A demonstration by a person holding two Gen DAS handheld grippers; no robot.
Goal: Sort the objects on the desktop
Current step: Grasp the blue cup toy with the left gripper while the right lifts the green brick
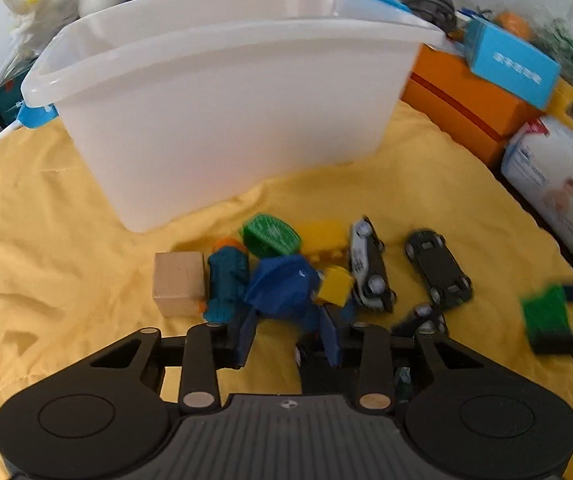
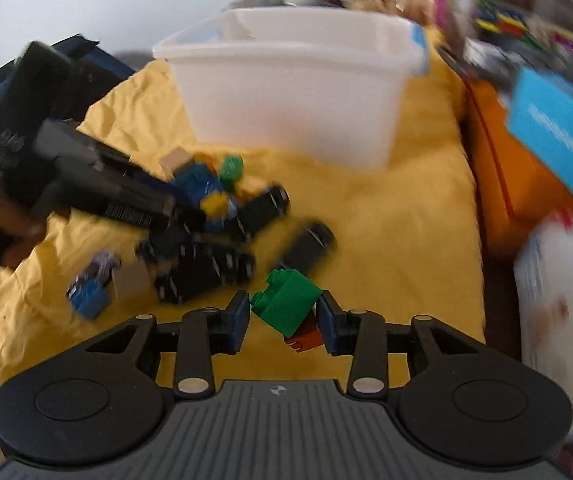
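My right gripper is shut on a green brick, which sits tilted between both pads, sharp against the blurred background. A red piece shows just under it. My left gripper is open low over the toy pile, bare yellow cloth between its fingers and a dark blue toy right at its tips. Around that toy lie a wooden cube, a teal figure, a green piece, yellow bricks and two overturned toy cars. A white bin stands behind the pile.
A wrinkled yellow cloth covers the surface. To the right stand an orange box, a blue box on top of it, and a pack of wipes. Bags and mixed clutter crowd the space behind the bin. A hand holds the left gripper.
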